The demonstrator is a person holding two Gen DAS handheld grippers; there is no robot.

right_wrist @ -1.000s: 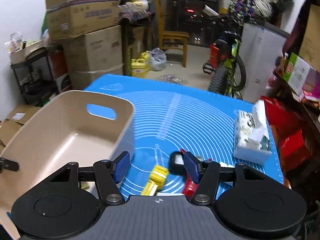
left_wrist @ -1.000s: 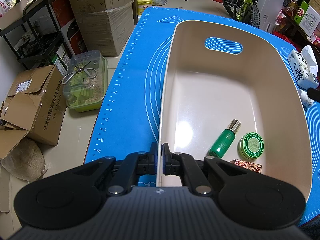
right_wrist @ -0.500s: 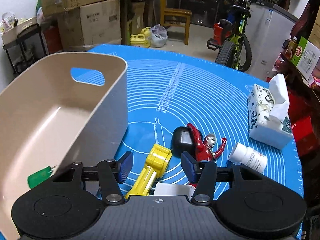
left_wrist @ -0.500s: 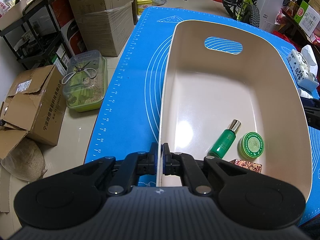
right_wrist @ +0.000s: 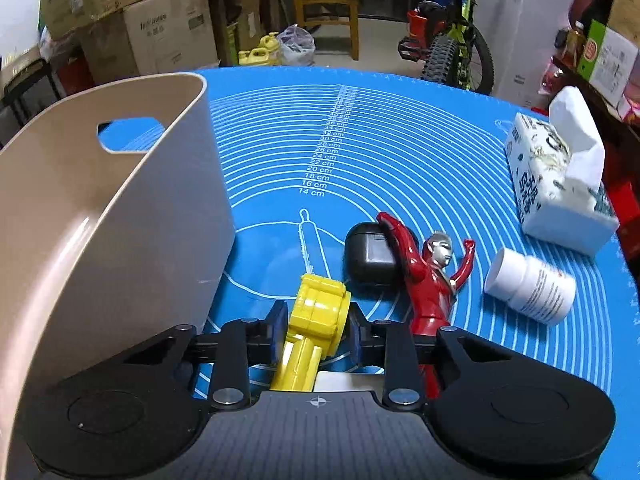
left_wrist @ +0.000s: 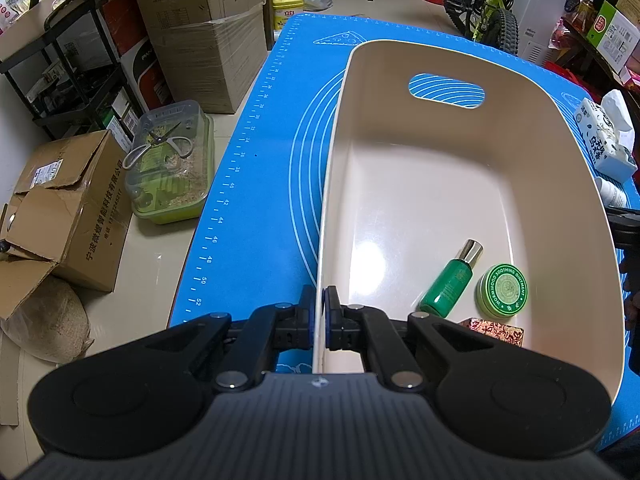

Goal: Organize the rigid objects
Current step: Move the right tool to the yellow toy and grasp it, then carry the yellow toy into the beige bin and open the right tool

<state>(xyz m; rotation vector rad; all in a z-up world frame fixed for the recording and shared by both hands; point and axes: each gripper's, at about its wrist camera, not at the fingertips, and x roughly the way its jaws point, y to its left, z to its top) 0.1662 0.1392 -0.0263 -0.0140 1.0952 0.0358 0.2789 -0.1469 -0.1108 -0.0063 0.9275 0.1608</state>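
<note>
My left gripper (left_wrist: 319,312) is shut on the near rim of the beige bin (left_wrist: 336,152). In the bin lie a green bottle (left_wrist: 450,280), a round green tin (left_wrist: 503,291) and a small red patterned box (left_wrist: 494,328). My right gripper (right_wrist: 314,326) is closing on the head of a yellow toy (right_wrist: 318,312) that lies on the blue mat (right_wrist: 360,140); both pads touch its sides. Just right of it lie a red figure (right_wrist: 430,280), a black case (right_wrist: 368,254) and a white bottle (right_wrist: 530,286). The beige bin (right_wrist: 100,240) stands to the left.
A tissue pack (right_wrist: 560,184) sits at the mat's right edge. Beyond the table are cardboard boxes (left_wrist: 204,28), a clear container with scissors (left_wrist: 168,164) on the floor, a bicycle (right_wrist: 452,40) and a wooden chair (right_wrist: 326,0).
The right gripper came down toward the mat and its jaws closed from wide apart onto the yellow toy's head. The left gripper and the bin have not moved.
</note>
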